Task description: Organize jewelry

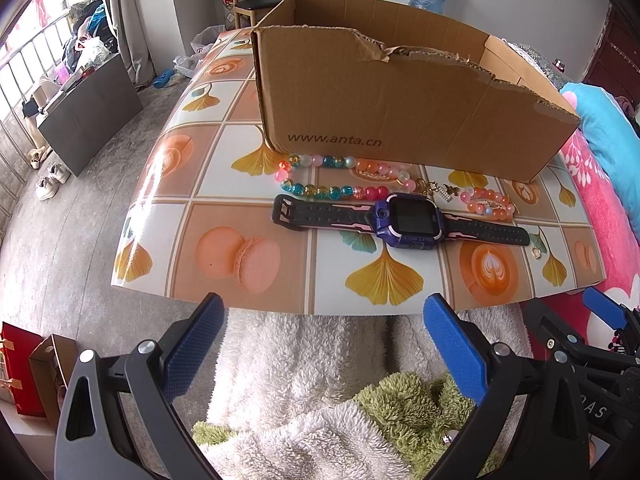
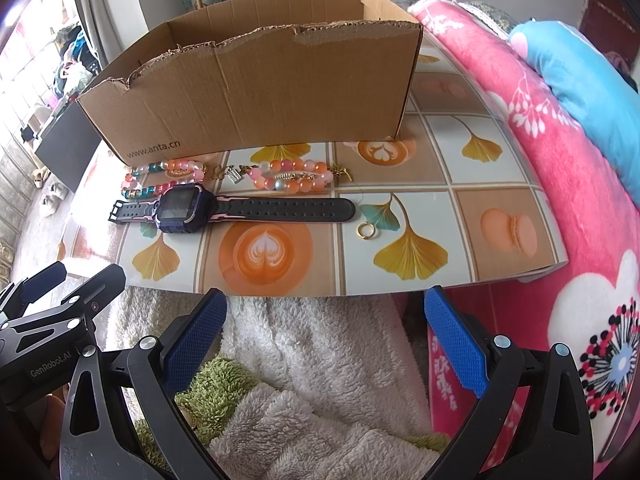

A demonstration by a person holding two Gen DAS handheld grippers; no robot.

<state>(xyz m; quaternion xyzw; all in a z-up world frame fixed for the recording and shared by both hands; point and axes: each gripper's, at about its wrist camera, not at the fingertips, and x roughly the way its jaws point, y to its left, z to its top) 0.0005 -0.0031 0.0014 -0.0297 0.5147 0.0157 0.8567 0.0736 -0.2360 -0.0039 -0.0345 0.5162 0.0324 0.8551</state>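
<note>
Cardboard box [image 1: 400, 116] stands at the desk's [image 1: 224, 248] far side. Before it lie the watch [image 2: 224, 206], stiff at its case and best pinched across the flexible strap, two loose, slippery bead bracelets [image 1: 332, 176] [image 2: 294, 178], then a tiny gold ring [image 2: 366, 231]. Left claw [image 1: 324, 356] and right claw [image 2: 326, 344] both gape, empty, short of the desk.

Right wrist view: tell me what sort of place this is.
Probably a lived-in bedroom at home: a pink flowered blanket is bunched beside the patterned tabletop, a torn brown cardboard box sits on it, and white shoes lie on the bare floor.
</note>
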